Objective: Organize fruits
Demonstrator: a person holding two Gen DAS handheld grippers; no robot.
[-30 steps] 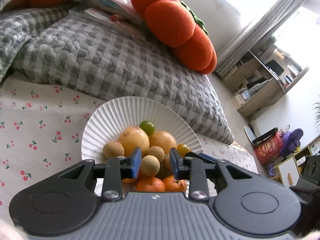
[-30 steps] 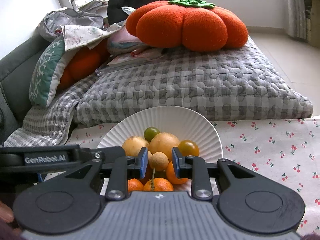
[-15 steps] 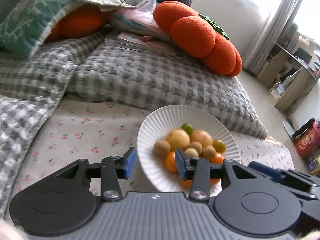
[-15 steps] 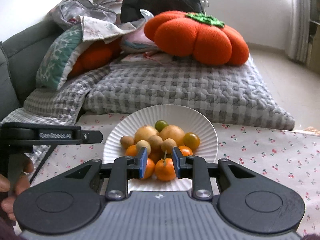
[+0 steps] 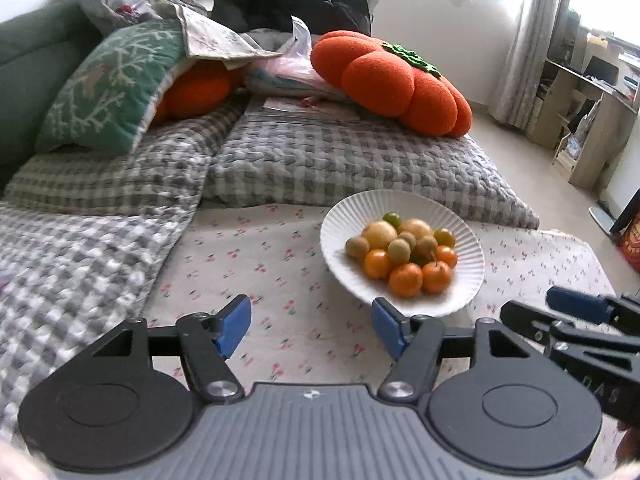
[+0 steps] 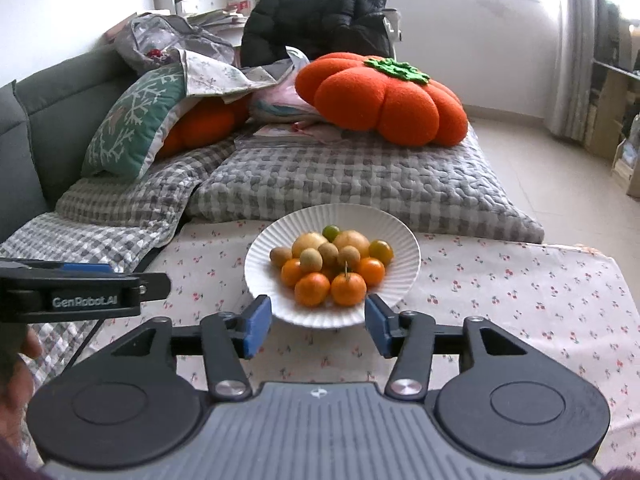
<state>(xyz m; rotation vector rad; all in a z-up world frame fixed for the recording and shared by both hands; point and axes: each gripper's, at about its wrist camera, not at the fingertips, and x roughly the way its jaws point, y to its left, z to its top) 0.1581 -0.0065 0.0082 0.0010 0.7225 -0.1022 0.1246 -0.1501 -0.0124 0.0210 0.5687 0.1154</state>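
Near the far edge of the cherry-print cloth [image 6: 520,288], just beside the grey checked quilt [image 6: 352,176], sat the white ribbed plate [image 6: 404,248] heaped with fruits [image 6: 328,268]. Both the left gripper [image 5: 311,326] and right gripper [image 6: 318,326] had just been opening, jaws apart with nothing between them, short of the plate.

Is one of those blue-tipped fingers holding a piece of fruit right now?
No, both pairs of fingers stand apart with nothing between them, and all the fruit sits piled in the white plate.
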